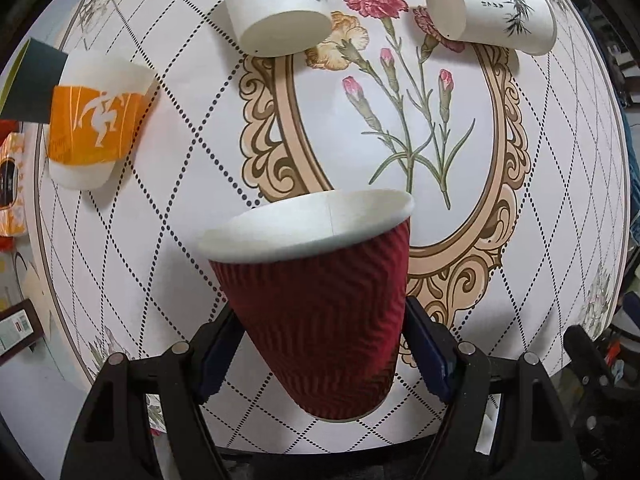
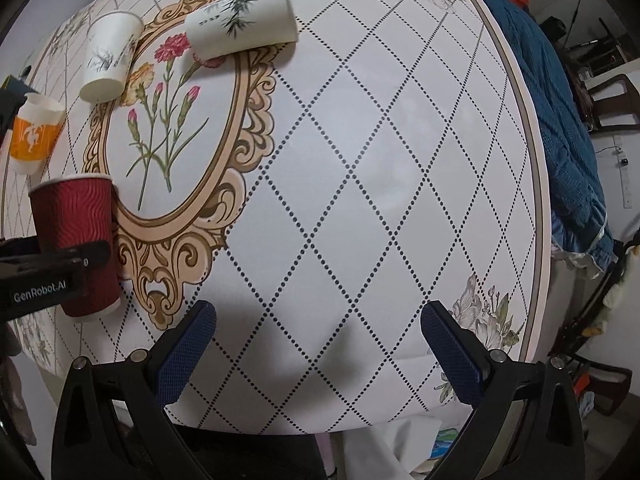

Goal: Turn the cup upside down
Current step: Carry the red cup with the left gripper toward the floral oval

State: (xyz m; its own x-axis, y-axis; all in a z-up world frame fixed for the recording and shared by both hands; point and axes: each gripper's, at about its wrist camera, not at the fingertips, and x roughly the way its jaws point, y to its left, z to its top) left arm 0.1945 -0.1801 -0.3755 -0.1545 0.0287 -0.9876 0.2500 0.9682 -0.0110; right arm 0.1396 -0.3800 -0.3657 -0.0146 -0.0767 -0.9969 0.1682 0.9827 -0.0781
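A dark red ribbed paper cup (image 1: 324, 312) with a white rim stands mouth up between the fingers of my left gripper (image 1: 320, 344). The blue pads sit against both its sides, so the gripper is shut on it. In the right wrist view the same red cup (image 2: 76, 236) stands upright on the table at the far left, with the left gripper's black finger (image 2: 56, 260) across it. My right gripper (image 2: 318, 340) is open and empty above the table's near edge.
A round table with a floral cloth (image 2: 360, 160) holds the cups. Two white bamboo-print cups lie on their sides (image 1: 280, 4) (image 1: 496, 12). An orange-banded cup (image 1: 96, 120) lies at the left. A blue cloth (image 2: 568, 140) hangs beyond the right edge.
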